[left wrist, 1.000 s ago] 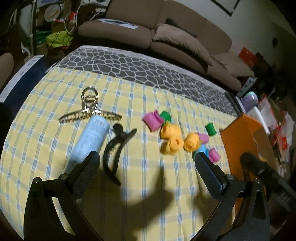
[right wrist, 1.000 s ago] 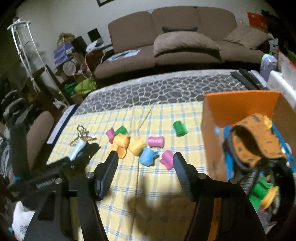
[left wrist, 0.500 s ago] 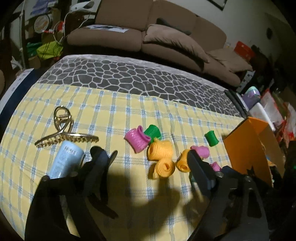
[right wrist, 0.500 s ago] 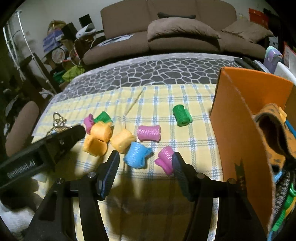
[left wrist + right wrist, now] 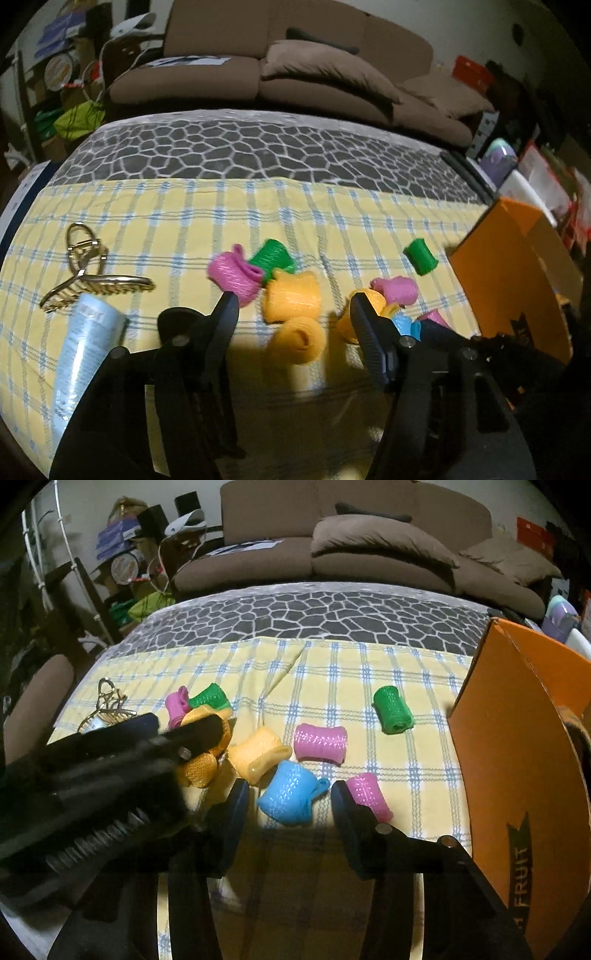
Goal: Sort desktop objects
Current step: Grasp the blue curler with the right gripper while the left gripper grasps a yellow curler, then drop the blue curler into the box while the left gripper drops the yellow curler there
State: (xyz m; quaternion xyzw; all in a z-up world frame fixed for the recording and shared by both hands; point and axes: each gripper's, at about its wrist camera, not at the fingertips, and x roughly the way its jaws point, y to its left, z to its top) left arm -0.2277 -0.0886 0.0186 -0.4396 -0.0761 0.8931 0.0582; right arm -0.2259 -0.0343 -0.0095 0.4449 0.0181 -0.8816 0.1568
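One yellow checked cloth [image 5: 258, 206] fronts a brown sofa [image 5: 295, 55].

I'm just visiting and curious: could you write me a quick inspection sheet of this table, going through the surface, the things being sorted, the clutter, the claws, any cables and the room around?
Surface: yellow checked cloth over a grey stone-pattern cover.
Job's things: hair rollers in a loose cluster; blue roller between the right claw's fingers, untouched; green roller apart; orange box at right.
Clutter: gold hair clip and pale blue tube at left.
Claws: left claw open over the orange rollers; right claw open.
Cables: wires beside the sofa.
Surroundings: brown sofa, stacked household items.
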